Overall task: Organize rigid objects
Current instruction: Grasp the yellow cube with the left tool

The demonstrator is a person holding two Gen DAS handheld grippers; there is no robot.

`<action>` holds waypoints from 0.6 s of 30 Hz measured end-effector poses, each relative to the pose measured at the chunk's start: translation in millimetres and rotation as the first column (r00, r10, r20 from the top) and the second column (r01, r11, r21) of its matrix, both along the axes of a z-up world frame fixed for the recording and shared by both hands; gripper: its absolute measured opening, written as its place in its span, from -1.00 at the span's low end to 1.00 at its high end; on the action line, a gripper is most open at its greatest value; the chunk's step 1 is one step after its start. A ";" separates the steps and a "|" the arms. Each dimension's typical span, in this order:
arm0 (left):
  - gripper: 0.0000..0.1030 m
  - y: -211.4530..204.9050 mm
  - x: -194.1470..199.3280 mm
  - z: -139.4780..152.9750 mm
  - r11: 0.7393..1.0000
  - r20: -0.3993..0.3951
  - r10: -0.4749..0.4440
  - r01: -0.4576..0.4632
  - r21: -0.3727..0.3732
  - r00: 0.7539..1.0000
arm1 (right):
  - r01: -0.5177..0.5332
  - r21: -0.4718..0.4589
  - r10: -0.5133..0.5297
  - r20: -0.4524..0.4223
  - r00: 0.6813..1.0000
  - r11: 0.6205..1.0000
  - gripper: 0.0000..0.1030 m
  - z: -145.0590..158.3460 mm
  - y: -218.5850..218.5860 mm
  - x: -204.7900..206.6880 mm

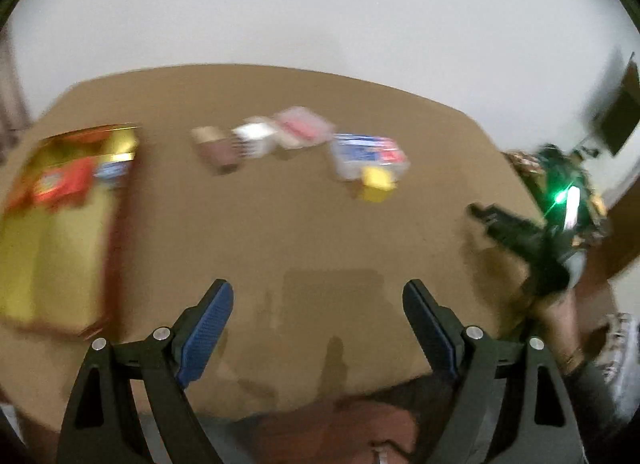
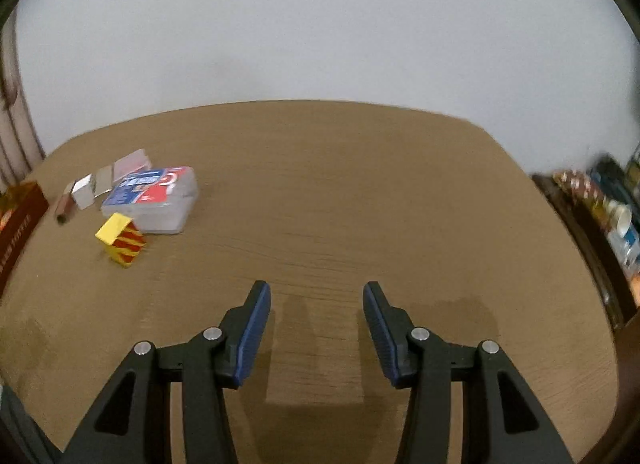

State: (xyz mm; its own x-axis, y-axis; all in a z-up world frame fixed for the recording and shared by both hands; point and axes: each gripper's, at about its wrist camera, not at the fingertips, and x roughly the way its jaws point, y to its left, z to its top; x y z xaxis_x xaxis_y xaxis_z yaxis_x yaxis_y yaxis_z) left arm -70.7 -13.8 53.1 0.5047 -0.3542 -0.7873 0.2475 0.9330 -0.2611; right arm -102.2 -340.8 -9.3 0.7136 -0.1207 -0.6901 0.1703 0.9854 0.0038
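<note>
Small rigid objects lie in a loose row on the brown table [image 1: 304,224]: a clear plastic case with a blue and red label [image 2: 154,198], a yellow box with red stripes [image 2: 122,240], a pinkish card pack [image 2: 132,164], a white box [image 2: 86,190] and a brown box [image 2: 64,206]. A large gold and red box [image 1: 60,224] lies at the left. My left gripper [image 1: 318,294] hangs open over bare table with nothing between its fingers. My right gripper [image 2: 316,296] is also open and empty, well right of the objects; in the left wrist view the right gripper [image 1: 480,212] shows blurred at the right.
A white wall stands behind the table's far edge. Shelves with packaged goods [image 2: 612,216] stand past the table's right edge. A hand and sleeve [image 1: 568,344] hold the right tool. The left wrist view is motion-blurred.
</note>
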 end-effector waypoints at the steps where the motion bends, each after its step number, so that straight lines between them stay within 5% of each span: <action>1: 0.63 -12.5 12.0 -2.3 1.000 -0.017 -0.014 0.014 -0.014 1.000 | 0.006 0.016 -0.006 0.003 1.000 1.000 -0.05 -3.8 -5.5 -0.5; 6: 0.63 -70.0 68.3 -24.2 0.999 -0.100 -0.044 0.041 -0.031 0.994 | -0.028 0.044 0.026 0.032 0.999 0.999 -0.04 -2.7 8.1 -1.9; 9: 0.63 -90.2 88.6 -37.2 0.999 -0.111 -0.024 0.028 0.035 0.994 | -0.052 0.124 0.048 0.042 0.998 0.991 -0.05 -3.8 -3.7 -2.1; 18: 0.47 -107.6 109.3 -53.5 0.994 -0.102 0.011 0.001 0.112 0.995 | -0.111 0.164 0.103 0.053 0.993 0.980 -0.04 -4.2 -2.7 -3.7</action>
